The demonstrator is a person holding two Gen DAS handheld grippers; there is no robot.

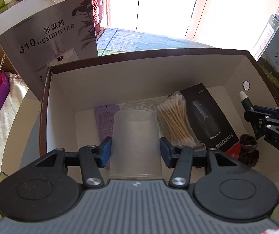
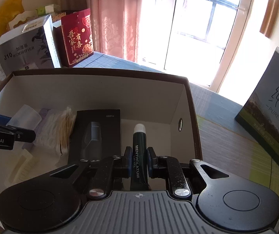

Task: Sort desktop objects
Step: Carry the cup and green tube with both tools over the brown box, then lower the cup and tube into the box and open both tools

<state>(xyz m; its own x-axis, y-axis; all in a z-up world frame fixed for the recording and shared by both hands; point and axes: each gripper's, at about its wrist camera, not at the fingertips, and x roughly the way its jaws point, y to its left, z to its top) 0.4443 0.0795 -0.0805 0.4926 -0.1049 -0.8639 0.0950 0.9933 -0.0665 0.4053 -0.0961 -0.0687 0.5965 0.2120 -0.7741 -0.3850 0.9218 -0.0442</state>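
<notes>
An open box (image 1: 149, 55) with a brown rim and white inside holds a purple sachet (image 1: 105, 120), a pack of cotton swabs (image 1: 175, 117), a black shaver carton (image 1: 207, 117) and a dark hair tie (image 1: 248, 146). My left gripper (image 1: 135, 153) is shut on a translucent plastic cup (image 1: 135, 136), held upside down over the box's left part. My right gripper (image 2: 139, 162) is shut on a dark green lip gel tube (image 2: 139, 136) with a white cap, over the box's right part. The left wrist view shows that tube (image 1: 245, 101) at the right edge.
A grey humidifier carton (image 1: 47, 39) and a red gift bag (image 2: 77, 39) stand behind the box. A milk carton (image 2: 272, 120) stands to the right on the striped mat. A cream comb (image 2: 22, 165) lies in the box's near left corner.
</notes>
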